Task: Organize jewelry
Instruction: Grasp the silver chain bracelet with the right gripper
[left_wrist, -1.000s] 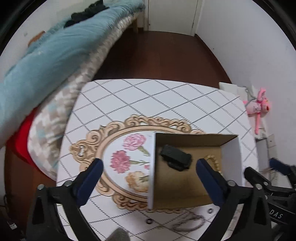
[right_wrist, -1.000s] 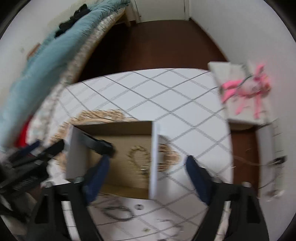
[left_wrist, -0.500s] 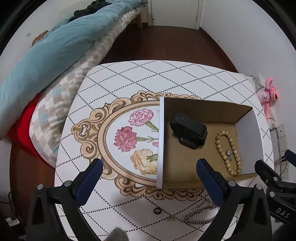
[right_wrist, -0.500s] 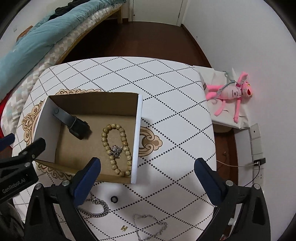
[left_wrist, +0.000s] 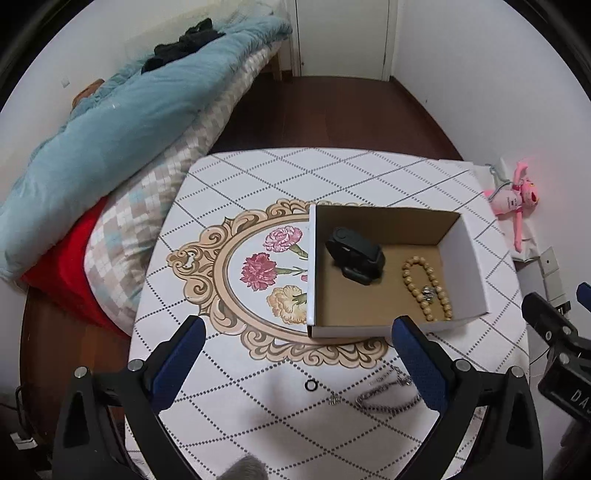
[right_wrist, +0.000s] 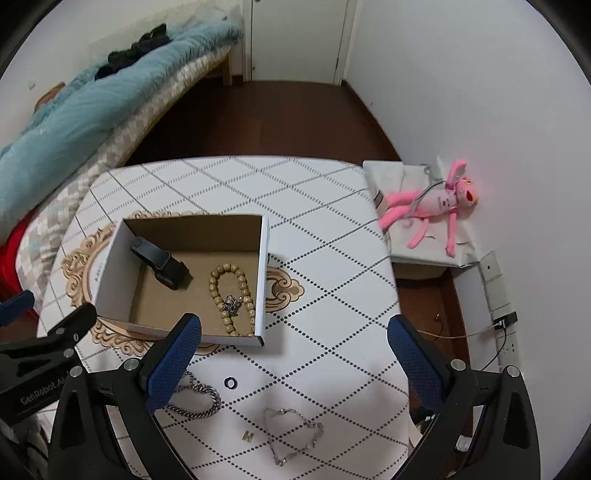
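An open cardboard box (left_wrist: 476, 273) (right_wrist: 110, 266) stands on the white patterned table (left_wrist: 258, 177). Inside lie a black smartwatch (left_wrist: 356, 254) (right_wrist: 160, 260), a wooden bead bracelet (left_wrist: 426, 286) (right_wrist: 231, 291) and a small silver piece (right_wrist: 232, 303). In front of the box on the table lie a black ring (right_wrist: 230, 382) (left_wrist: 311, 385), a thick silver chain (right_wrist: 197, 400) (left_wrist: 384, 397), a thin silver chain (right_wrist: 293, 434) and a small gold charm (right_wrist: 247, 436). My left gripper (left_wrist: 295, 336) and right gripper (right_wrist: 293, 334) are both open and empty, held above the near table edge.
A bed with a blue duvet (left_wrist: 110, 122) and checked cover runs along the table's left side. A pink plush toy (right_wrist: 432, 206) lies on a white box right of the table, by the wall. Cables and a wall socket (right_wrist: 498, 321) are lower right.
Both grippers have pulled back and risen from the box, so more of the table and the loose jewelry in front shows. Both stay open and empty.
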